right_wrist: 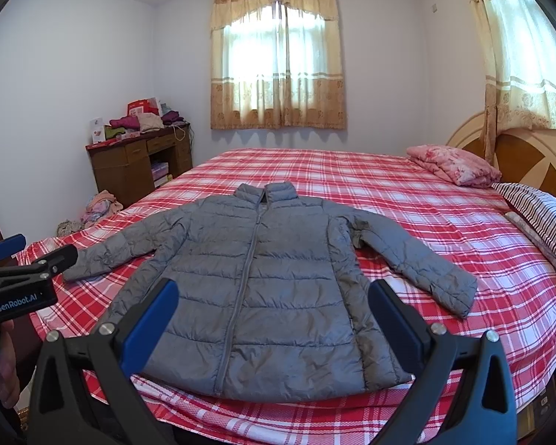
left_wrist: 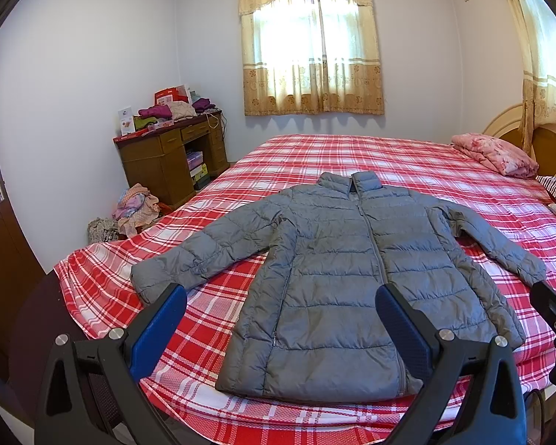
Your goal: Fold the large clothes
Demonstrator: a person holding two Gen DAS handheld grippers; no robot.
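My left gripper [left_wrist: 280,309] and right gripper [right_wrist: 272,304] both hang with their blue pads spread wide, holding nothing, above the hem of the grey puffer jacket [left_wrist: 337,278]. The jacket lies flat and zipped on the plaid bed [left_wrist: 407,155], sleeves splayed. Left of the bed, the wooden desk [left_wrist: 163,159] has boxes stacked in its open cubby.

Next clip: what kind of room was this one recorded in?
A home bedroom, most likely. A large bed with a red plaid sheet fills the room, a grey puffer jacket lies flat on it, pillows sit by the headboard, and a cluttered wooden desk stands in the corner.
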